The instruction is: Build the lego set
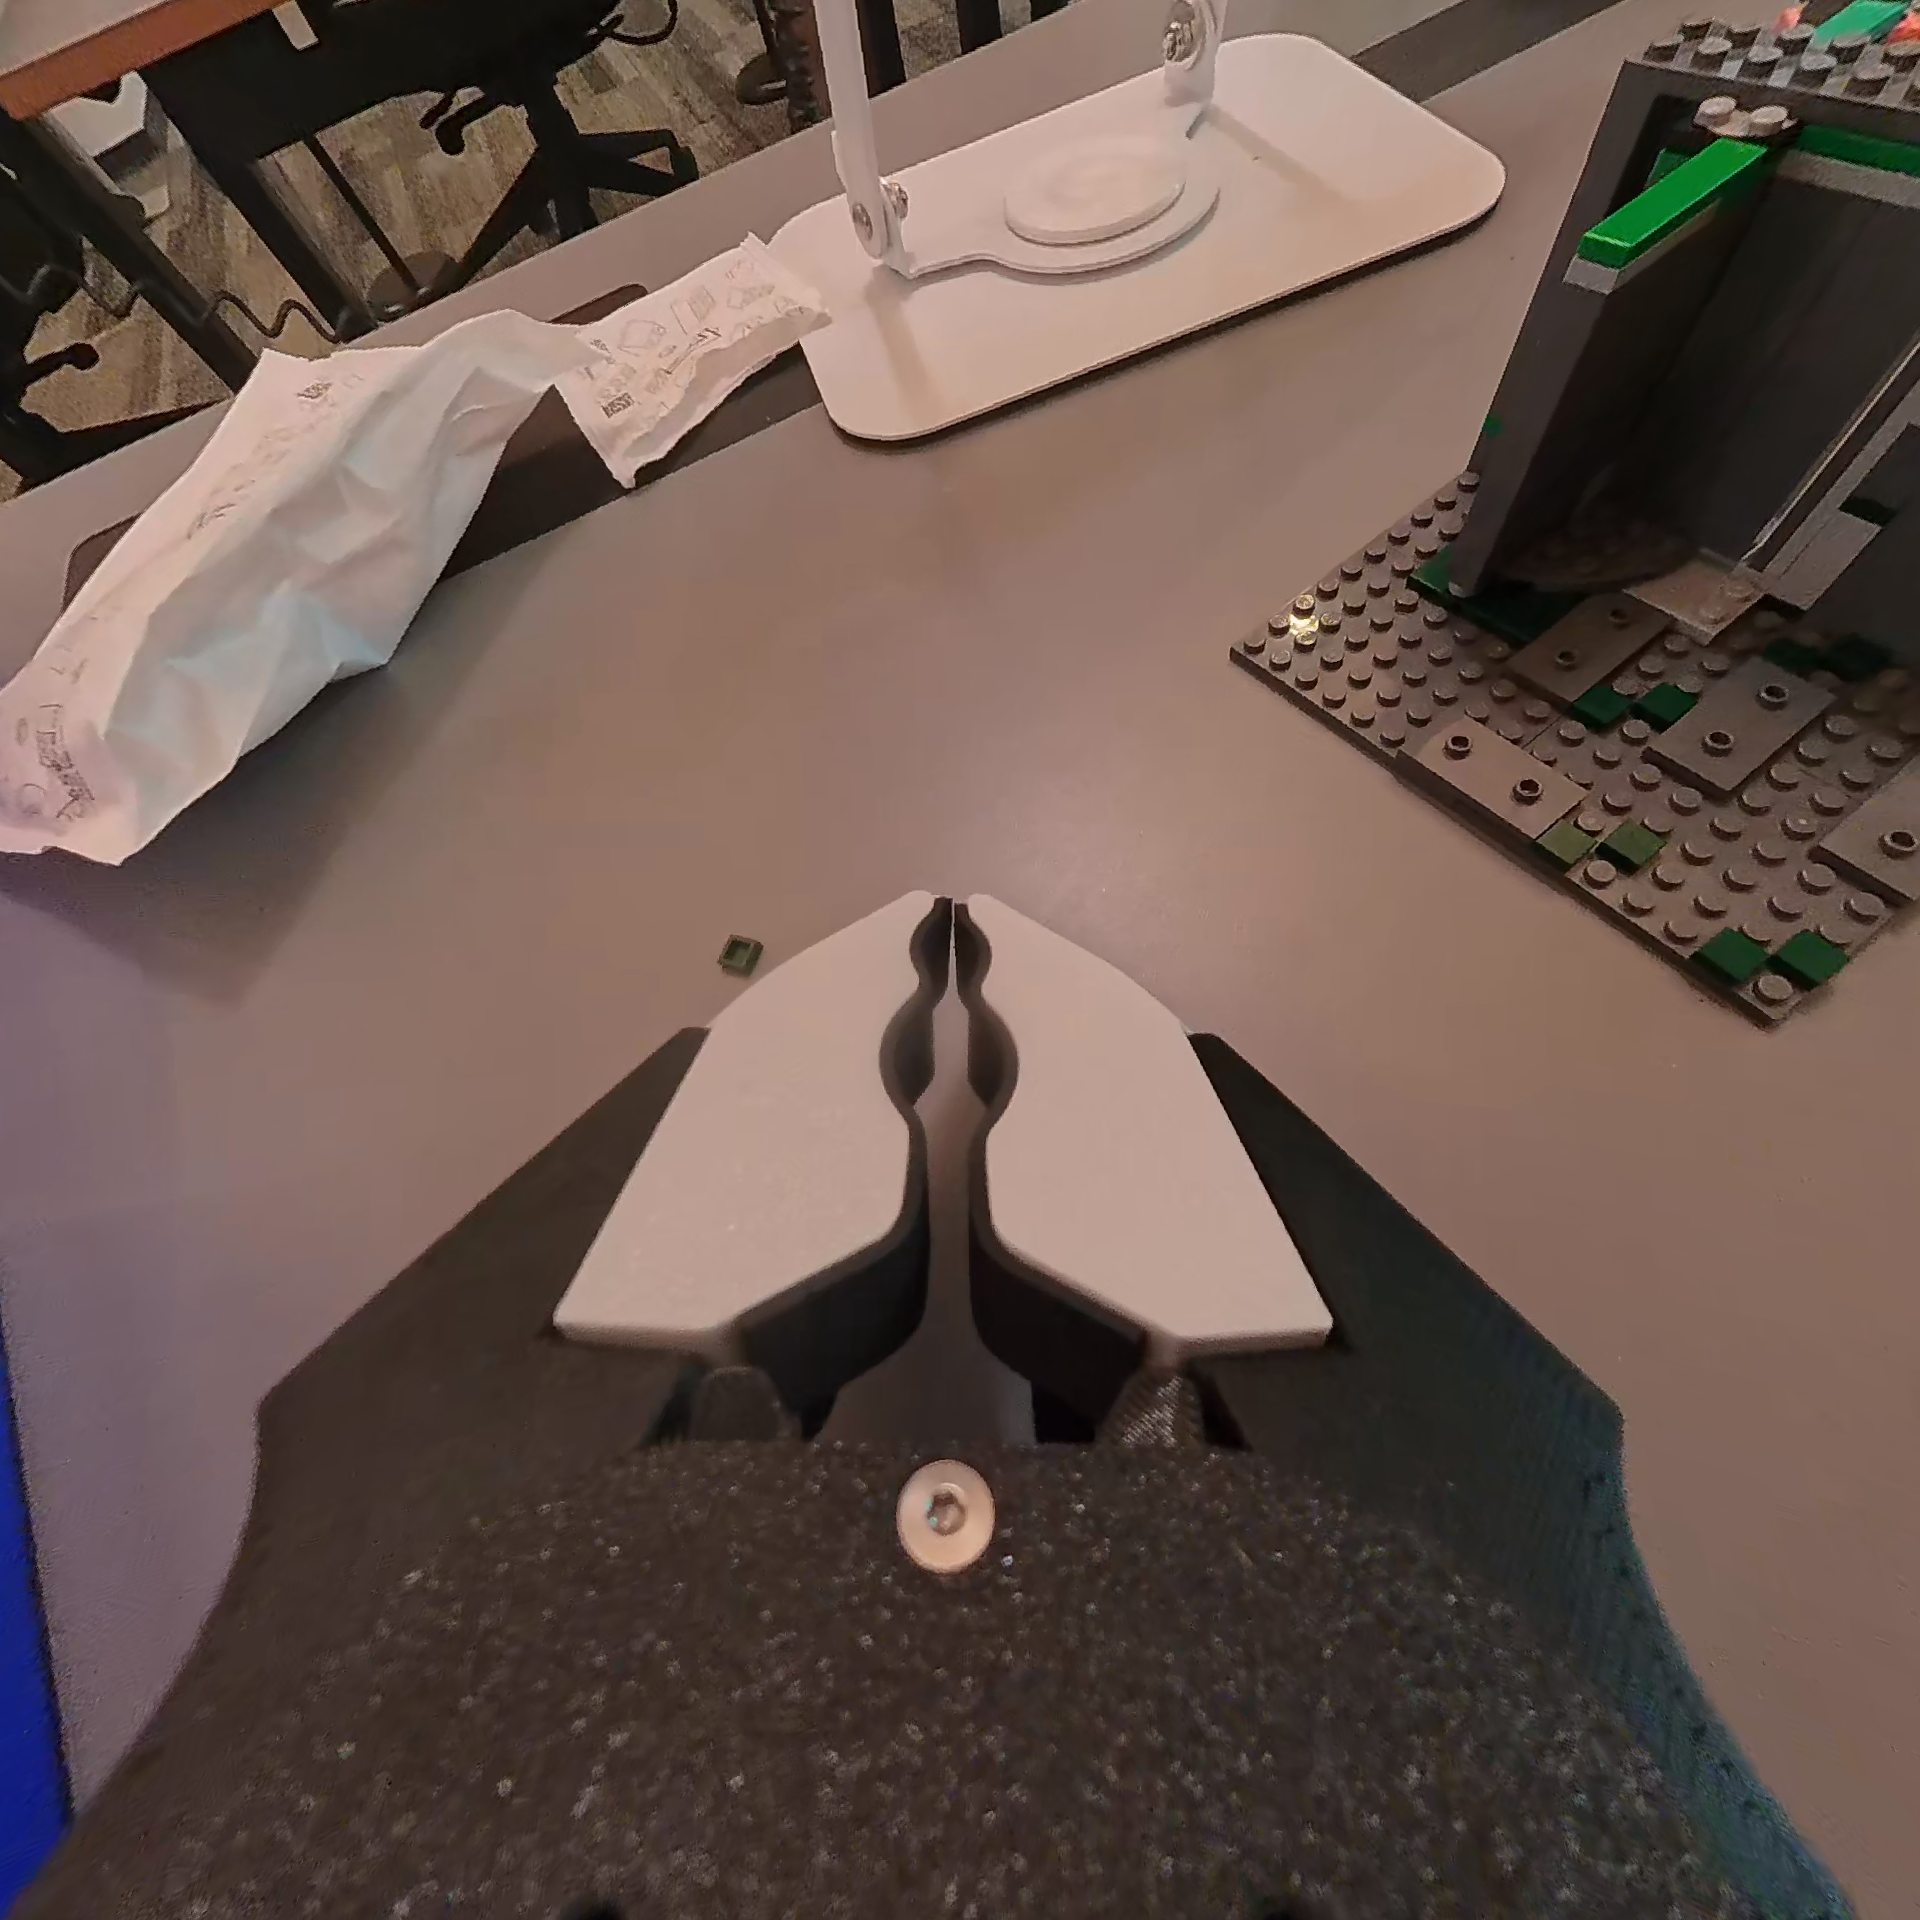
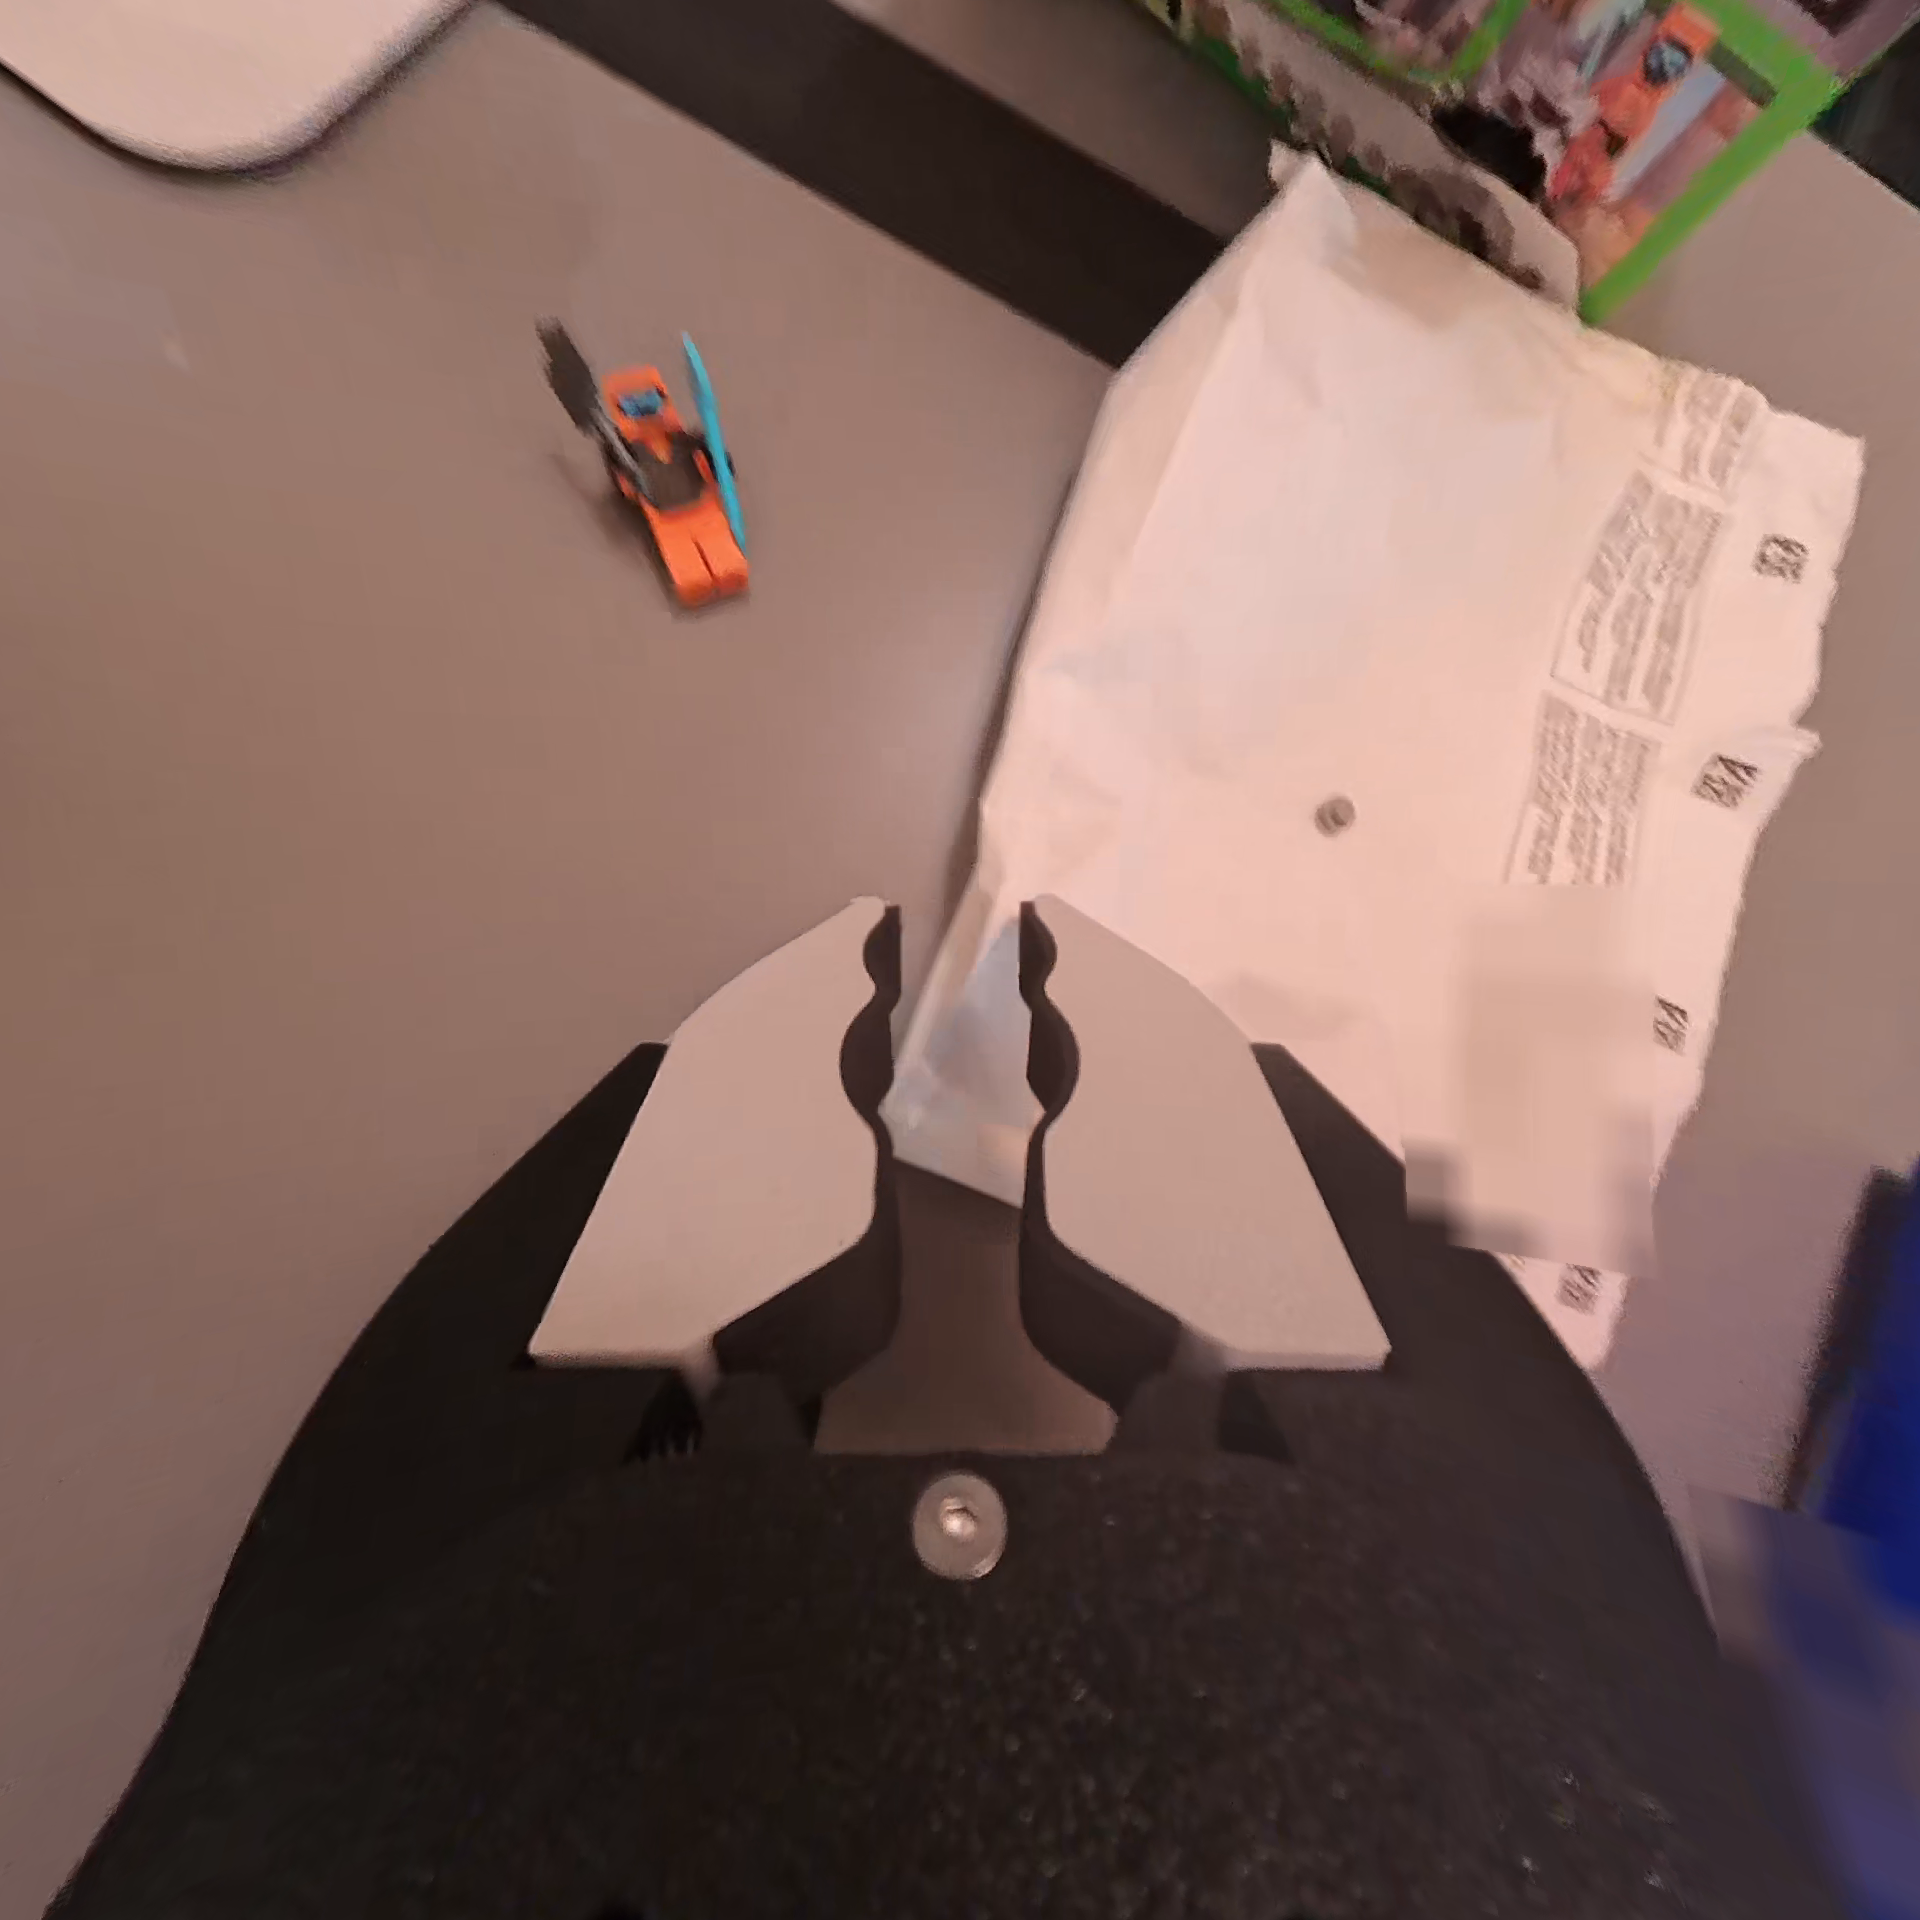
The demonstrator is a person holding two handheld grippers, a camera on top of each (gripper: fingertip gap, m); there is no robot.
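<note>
Grey desk (image 1: 935, 623), part-built lego set at its right, paper parts bags scattered.

Left gripper (image 1: 953, 914): jaws closed tip to tip, nothing between them, a small green tile (image 1: 740, 952) lying just beside on the desk. Grey studded baseplate (image 1: 1382, 665) carries a dark tower (image 1: 1621, 395) with a green bar (image 1: 1662, 203). Crumpled white bag (image 1: 260, 582) looks collapsed; contents cannot be told. Right gripper (image 2: 958, 920): jaws partly open, empty, over the edge of a flat white bag (image 2: 1351, 623) with one small grey round piece (image 2: 1333, 816) on top. Orange minifigure (image 2: 675, 468) lies apart; printed box (image 2: 1662, 135) sits behind.
</note>
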